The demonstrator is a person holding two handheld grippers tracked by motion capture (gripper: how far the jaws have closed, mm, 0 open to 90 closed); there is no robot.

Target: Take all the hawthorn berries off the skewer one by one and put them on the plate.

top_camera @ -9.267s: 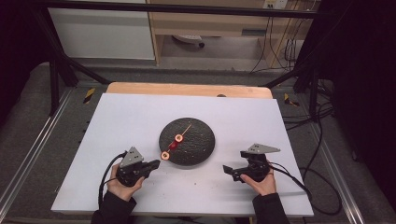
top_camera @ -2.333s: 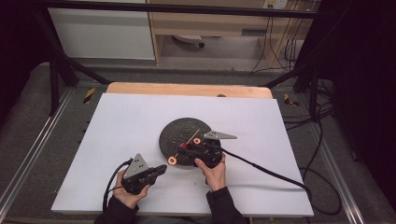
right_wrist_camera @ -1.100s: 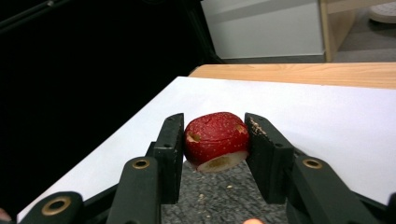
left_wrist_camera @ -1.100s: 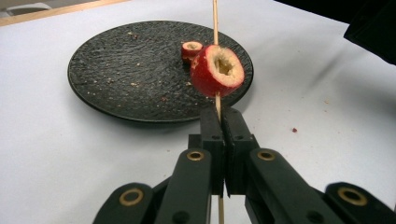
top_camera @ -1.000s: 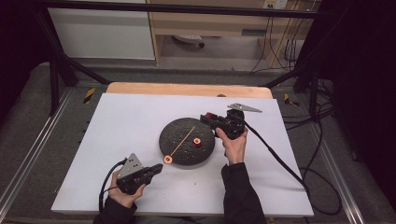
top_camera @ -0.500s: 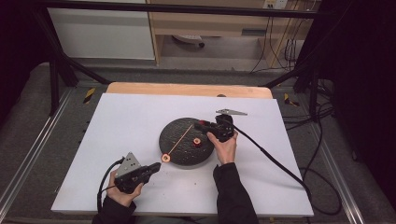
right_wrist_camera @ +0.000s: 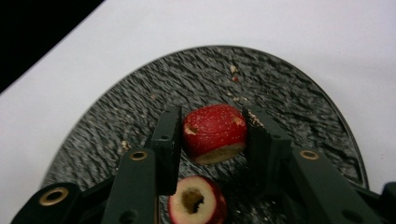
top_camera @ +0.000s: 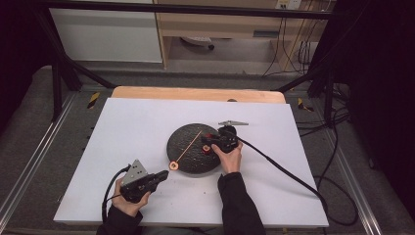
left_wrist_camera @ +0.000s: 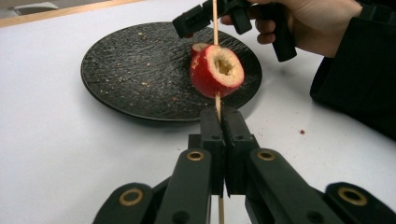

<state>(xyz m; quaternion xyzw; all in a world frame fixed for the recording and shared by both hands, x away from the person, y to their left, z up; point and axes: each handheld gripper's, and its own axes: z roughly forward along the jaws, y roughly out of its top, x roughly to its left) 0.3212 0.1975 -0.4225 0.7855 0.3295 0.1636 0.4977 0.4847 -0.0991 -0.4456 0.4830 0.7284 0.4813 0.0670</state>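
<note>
Left gripper [left_wrist_camera: 219, 116] pinches the skewer [left_wrist_camera: 215, 18] tight while right gripper [right_wrist_camera: 212, 135] squeezes a hawthorn piece [right_wrist_camera: 215, 133] — misaligned, it could split or slip.

Lab, metal frame [top_camera: 58, 78], trailing cables [top_camera: 288, 54], bare table [top_camera: 137, 122]

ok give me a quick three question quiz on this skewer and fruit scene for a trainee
1. True or false: the left gripper is shut on the skewer.
2. What lies between the right gripper's jaws? A) a red fruit piece B) a spoon C) nothing
3. What do the loose fruit pieces lie on?

Key: 1 true. 2 A, the red fruit piece. 3 the black plate.
</note>
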